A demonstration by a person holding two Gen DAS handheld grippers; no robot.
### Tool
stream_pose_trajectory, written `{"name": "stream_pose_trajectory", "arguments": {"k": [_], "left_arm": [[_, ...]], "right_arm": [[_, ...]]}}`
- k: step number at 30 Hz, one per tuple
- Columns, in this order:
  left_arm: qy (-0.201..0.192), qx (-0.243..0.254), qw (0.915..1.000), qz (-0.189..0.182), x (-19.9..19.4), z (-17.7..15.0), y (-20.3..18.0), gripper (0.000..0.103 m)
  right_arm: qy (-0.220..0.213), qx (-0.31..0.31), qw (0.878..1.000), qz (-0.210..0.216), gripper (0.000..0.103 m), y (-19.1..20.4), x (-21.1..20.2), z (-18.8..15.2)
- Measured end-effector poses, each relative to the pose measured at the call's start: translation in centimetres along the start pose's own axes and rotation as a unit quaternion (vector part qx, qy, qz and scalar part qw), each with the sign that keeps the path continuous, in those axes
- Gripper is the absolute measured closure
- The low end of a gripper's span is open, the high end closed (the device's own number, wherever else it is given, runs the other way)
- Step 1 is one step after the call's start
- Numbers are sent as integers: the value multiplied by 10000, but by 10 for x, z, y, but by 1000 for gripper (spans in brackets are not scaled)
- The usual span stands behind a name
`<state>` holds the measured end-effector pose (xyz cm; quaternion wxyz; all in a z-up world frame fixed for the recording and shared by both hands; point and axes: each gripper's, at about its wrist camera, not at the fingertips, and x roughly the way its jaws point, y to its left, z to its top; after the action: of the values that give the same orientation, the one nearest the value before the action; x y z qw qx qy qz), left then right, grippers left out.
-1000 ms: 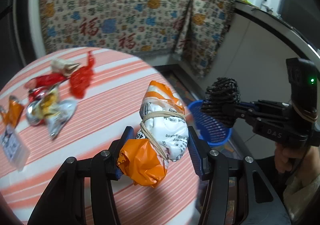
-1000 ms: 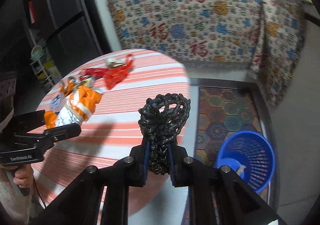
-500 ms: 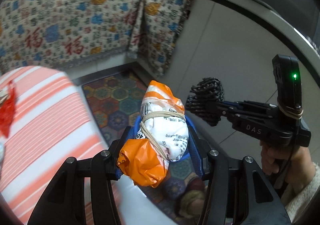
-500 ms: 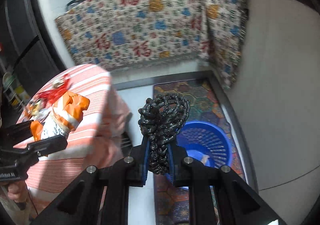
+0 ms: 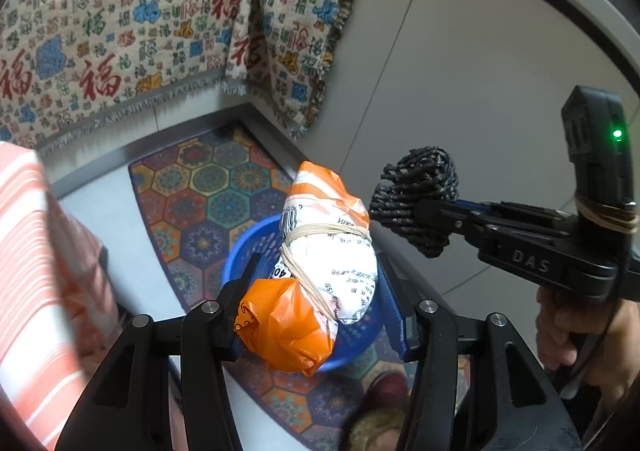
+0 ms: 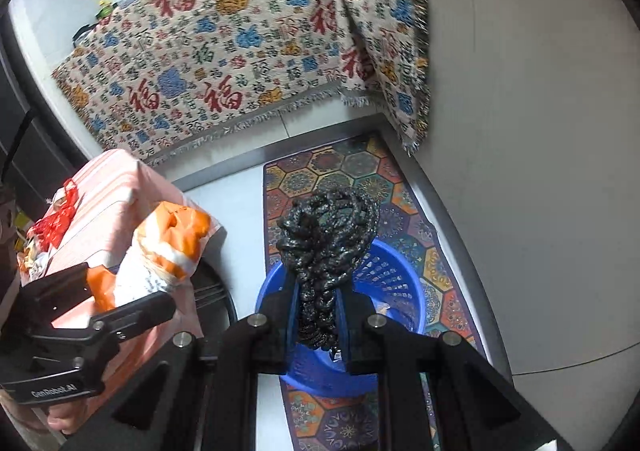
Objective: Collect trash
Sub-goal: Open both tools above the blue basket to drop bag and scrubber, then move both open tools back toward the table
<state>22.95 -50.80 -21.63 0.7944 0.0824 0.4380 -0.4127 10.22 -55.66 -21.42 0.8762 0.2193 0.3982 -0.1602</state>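
My left gripper (image 5: 316, 291) is shut on an orange and white plastic bag bundle (image 5: 320, 267) tied with a rubber band, held above the blue basket (image 5: 244, 251) on the floor. The bundle also shows in the right wrist view (image 6: 160, 251). My right gripper (image 6: 316, 315) is shut on a black knotted rope bundle (image 6: 328, 239), held over the same blue basket (image 6: 392, 275). The rope bundle also shows in the left wrist view (image 5: 416, 199), to the right of the bag bundle.
The round table with an orange striped cloth (image 6: 108, 187) stands to the left, with red and foil wrappers (image 6: 52, 223) on it. A patterned rug (image 5: 208, 187) lies under the basket. A printed cloth (image 6: 224, 51) hangs behind; a grey cabinet wall (image 6: 540, 131) stands right.
Both grippers have swung right, away from the table and down over the blue basket. Both keep their bundles.
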Motion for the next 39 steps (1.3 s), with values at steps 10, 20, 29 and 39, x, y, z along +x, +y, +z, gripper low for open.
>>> {"name": "stream_pose_trajectory", "arguments": {"k": [10, 20, 29, 39], "left_arm": [[171, -147, 9997, -5, 44, 7, 8, 48], [346, -112, 9993, 69, 79, 5, 16, 41], [254, -230, 9994, 84, 81, 10, 21, 23], [-63, -382, 9992, 87, 51, 19, 31, 20]], "right_arm": [[329, 40, 9994, -51, 86, -26, 39, 11], [580, 334, 9976, 199, 66, -42, 69, 9], [545, 535, 9969, 198, 52, -50, 68, 11], [659, 359, 9972, -3, 39, -42, 68, 10]]}}
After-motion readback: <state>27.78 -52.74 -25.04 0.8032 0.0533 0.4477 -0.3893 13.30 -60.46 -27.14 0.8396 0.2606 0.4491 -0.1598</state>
